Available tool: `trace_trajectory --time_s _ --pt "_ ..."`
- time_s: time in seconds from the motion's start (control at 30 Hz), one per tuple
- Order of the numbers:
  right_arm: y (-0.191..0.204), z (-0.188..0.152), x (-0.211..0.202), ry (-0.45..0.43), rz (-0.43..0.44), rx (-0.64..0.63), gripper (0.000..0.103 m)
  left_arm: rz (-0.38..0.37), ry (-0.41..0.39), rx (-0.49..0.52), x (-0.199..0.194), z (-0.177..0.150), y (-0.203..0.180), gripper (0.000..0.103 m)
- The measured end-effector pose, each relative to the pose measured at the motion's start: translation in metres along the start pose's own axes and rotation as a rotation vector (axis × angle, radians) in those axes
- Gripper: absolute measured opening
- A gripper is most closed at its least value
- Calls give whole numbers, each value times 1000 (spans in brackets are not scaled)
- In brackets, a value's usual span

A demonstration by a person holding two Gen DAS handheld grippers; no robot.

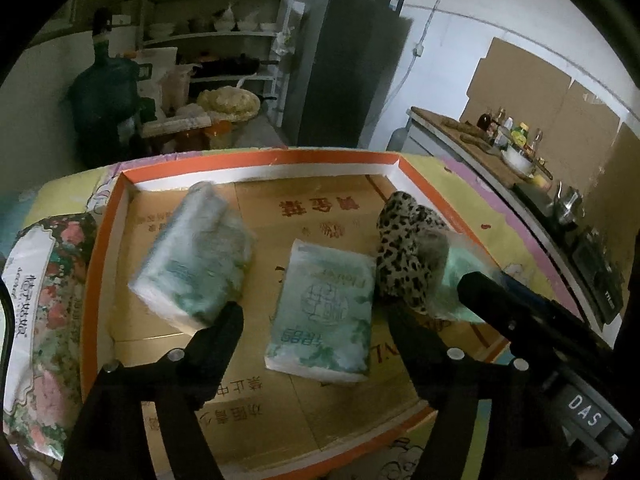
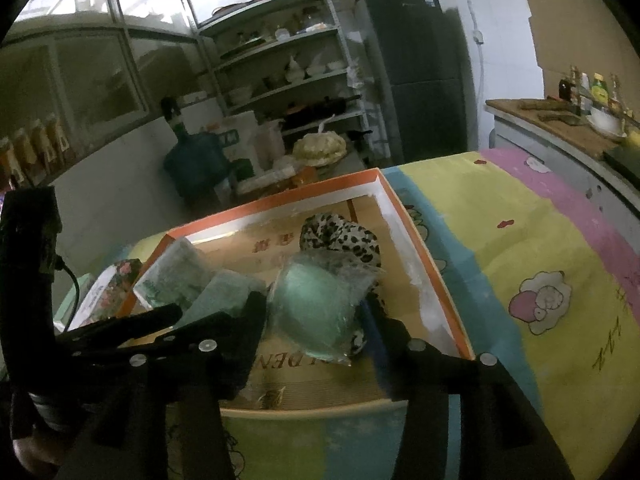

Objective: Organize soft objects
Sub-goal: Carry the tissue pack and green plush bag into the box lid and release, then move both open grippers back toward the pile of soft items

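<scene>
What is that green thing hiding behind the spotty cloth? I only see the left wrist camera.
Observer: The right wrist camera shows a mint-green soft lump in a clear crinkly plastic bag, inside the orange-rimmed cardboard box.
Operator: Is the right claw grabbing it?
Observer: The right claw has a finger on each side of the bag. I can't tell if it's squeezing.
Operator: What's further right?
Observer: A cartoon sheep drawing on the yellow striped tablecloth.

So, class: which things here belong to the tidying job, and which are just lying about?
Job: two tissue packs, leopard cloth, green bagged item, orange-edged box, floral pack, both grippers.

Lying about: fridge, shelves, water jug, sauce bottles.
</scene>
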State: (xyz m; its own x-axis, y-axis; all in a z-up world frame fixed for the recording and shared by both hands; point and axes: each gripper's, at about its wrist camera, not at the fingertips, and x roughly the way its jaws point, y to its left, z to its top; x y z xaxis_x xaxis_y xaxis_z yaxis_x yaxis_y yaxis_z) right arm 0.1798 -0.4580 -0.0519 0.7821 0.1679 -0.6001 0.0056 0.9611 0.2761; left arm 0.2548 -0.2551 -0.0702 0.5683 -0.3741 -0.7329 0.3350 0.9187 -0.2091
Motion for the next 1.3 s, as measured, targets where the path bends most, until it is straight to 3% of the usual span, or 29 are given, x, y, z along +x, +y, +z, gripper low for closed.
trace_trajectory --time_s 0.63,1.3 --pt "7 -2 -25 -51 -2 -2 53 22 -136 16 -50 1 -7 75" --pt "49 -4 -77 -122 7 -64 55 63 -284 31 -125 -12 0 75"
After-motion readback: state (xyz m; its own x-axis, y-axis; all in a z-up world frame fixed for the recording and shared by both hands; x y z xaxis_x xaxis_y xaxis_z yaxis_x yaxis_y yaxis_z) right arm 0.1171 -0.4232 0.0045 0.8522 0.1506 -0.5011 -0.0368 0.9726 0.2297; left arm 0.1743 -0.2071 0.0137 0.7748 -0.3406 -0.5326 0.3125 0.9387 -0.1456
